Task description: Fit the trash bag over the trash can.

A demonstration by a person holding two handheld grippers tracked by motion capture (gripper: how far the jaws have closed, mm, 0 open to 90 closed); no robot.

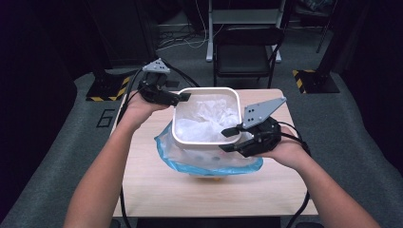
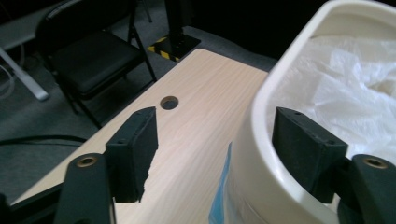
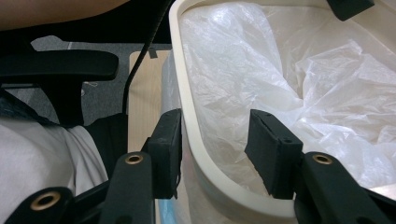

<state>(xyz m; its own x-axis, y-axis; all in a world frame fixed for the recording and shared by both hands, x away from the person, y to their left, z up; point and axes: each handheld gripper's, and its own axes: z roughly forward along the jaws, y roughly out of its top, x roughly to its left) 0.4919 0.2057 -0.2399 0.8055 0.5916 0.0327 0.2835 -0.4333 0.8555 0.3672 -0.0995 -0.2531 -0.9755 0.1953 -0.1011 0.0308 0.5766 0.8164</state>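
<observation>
**Ana:** Bin (image 1: pixel 205 116) first: one white plastic bin stands mid-table, and its rim runs straight between both pairs of jaws. On the right gripper (image 1: pixel 229 139), one jaw sits inside against the liner and the other outside the wall, with the rim in the gap.

**Ben:** Clamped on it?

**Ana:** No. In the right gripper view the jaws stand apart, with daylight on both sides of the rim (image 3: pixel 205 154). Released, just straddling.

**Ben:** And the left gripper (image 1: pixel 183 98)?

**Ana:** Same picture at the far left corner. In the left gripper view its right jaw hangs over the inner side of the bin (image 2: pixel 280 154), and its left jaw is well out over the bare table (image 2: pixel 201 107). Wide open, gripping nothing.

**Ben:** So what does the next move turn on?

**Ana:** I'd judge it's the liner edge. The clear bag (image 1: pixel 209 118) is crumpled down inside, inward from each inner jaw, while a blue-edged bag (image 1: pixel 214 166) spills out under the bin, below the right jaws. The right gripper is nearer that blue hem.

**Ben:** Counts?

**Ana:** One bin, two bags as far as I can tell, two grippers, one table (image 1: pixel 157 190), one chair (image 1: pixel 244 52) beyond.
</observation>
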